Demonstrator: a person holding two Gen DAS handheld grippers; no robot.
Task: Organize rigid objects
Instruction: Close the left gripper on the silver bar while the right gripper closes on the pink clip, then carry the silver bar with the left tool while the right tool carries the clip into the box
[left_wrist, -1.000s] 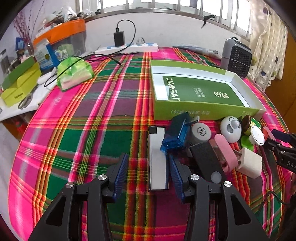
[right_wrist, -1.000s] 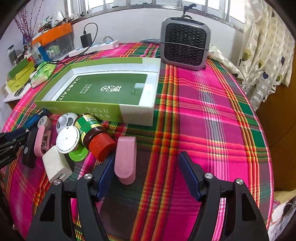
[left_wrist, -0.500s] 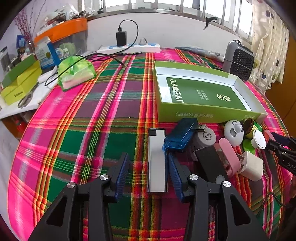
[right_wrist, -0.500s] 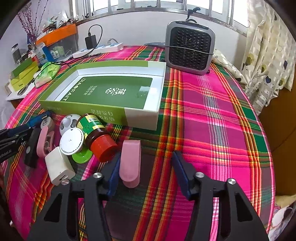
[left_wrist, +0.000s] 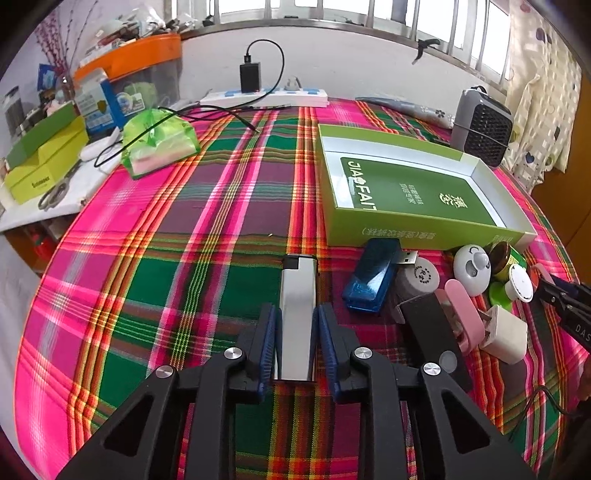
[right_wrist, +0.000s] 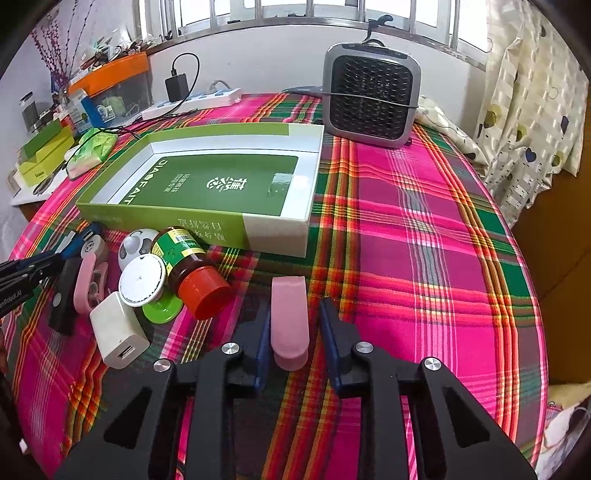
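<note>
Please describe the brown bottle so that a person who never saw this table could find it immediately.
Find the big green box on the plaid cloth. Against its front wall lies a heap of small things; the bottle lies tipped over at the heap's right edge, beside the white disc. It alone is brown glass, with a green label and a red cap.

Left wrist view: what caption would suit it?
Left gripper closing around a silver rectangular lighter on the plaid tablecloth.
</note>
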